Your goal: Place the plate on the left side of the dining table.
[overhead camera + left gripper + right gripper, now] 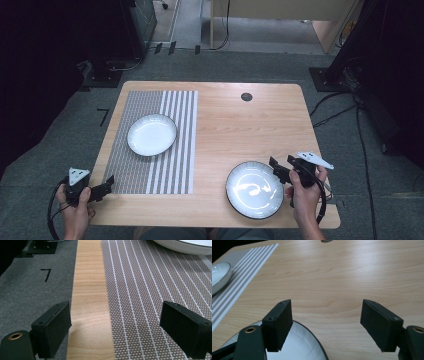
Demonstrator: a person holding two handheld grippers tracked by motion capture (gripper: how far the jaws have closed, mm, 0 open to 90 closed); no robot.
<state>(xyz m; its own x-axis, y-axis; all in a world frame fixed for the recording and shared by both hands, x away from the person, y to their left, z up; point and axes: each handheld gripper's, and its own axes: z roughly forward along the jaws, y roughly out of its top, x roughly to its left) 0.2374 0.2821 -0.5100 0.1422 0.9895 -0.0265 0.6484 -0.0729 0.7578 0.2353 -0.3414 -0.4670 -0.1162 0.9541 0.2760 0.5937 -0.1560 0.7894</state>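
Two white plates lie on the wooden table (230, 130). One plate (151, 134) rests on the grey striped placemat (150, 165) at the left; its rim (185, 246) shows at the top of the left gripper view. The other, dark-rimmed plate (254, 189) sits on bare wood at the front right. My right gripper (281, 168) is open at this plate's right rim, its left jaw over the rim (312, 340) and nothing between the pads. My left gripper (106, 187) is open at the placemat's front left corner, over wood and mat (140, 302).
A round cable hole (246, 97) sits near the table's far edge. Grey carpet (30, 292) with a black floor mark surrounds the table, with stands and cables at the far left and right.
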